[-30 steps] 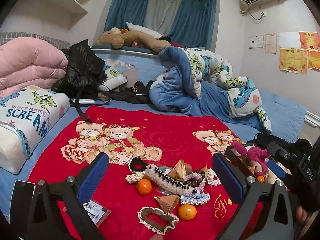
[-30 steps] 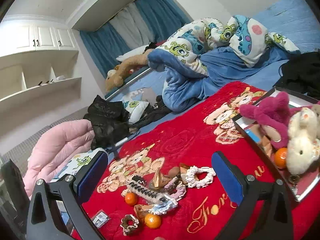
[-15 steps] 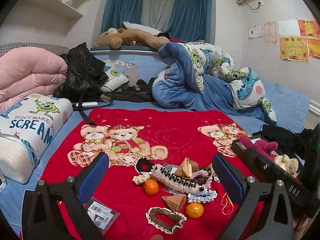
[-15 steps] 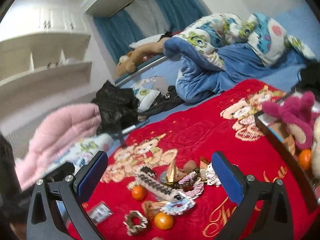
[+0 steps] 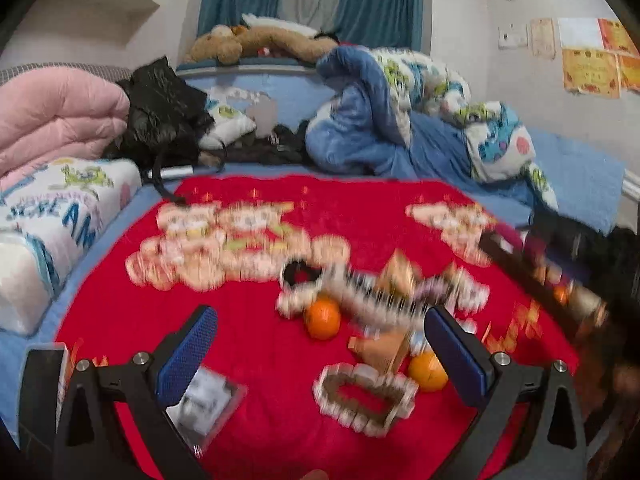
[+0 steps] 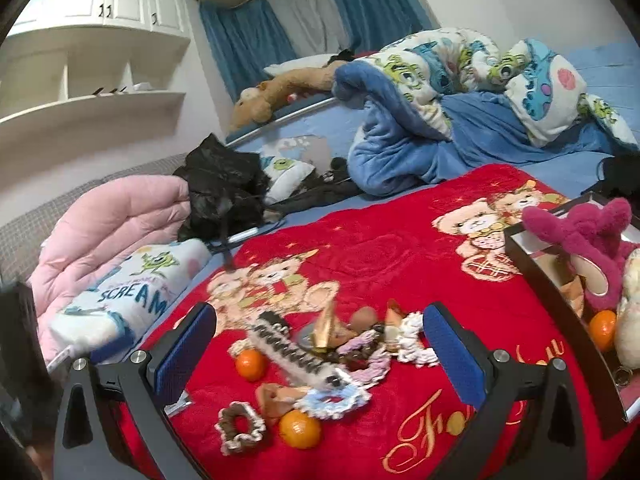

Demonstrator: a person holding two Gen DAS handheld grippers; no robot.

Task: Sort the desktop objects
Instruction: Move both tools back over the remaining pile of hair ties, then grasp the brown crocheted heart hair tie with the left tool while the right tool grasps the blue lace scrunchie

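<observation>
The left gripper (image 5: 320, 340) has its two blue-padded fingers (image 5: 186, 354) spread wide, with nothing between them. The right gripper (image 6: 318, 340) is the same: its fingers (image 6: 450, 352) stand far apart and hold nothing. Both hang above a red blanket (image 6: 360, 248) with a teddy bear print, which lies on the bed.

The things to sort lie in a loose heap on this blanket, in front of both grippers. In the right wrist view the nearest are a brown scrunchie with a pale edge (image 6: 240, 428) and an orange (image 6: 300, 429) just beside it. A light blue and white scrunchie (image 6: 336, 398) touches a tan, cone-shaped piece (image 6: 276, 398). Behind them a long hair clip with dark teeth (image 6: 294, 354) lies at a slant, and a second orange (image 6: 251, 364) rests close to its left side. A white frilly scrunchie (image 6: 416, 346) is at the right of the heap. The left wrist view is blurred, so there only the two oranges (image 5: 322, 318) and the brown scrunchie are clear.

At the right edge of the blanket stands a dark tray (image 6: 532, 276). It holds a magenta plush toy (image 6: 592, 240), a cream plush toy (image 6: 630, 312) and a third orange (image 6: 602, 330).

A small sealed packet with a label (image 5: 206, 404) lies on the blanket near the left gripper's left finger.
</observation>
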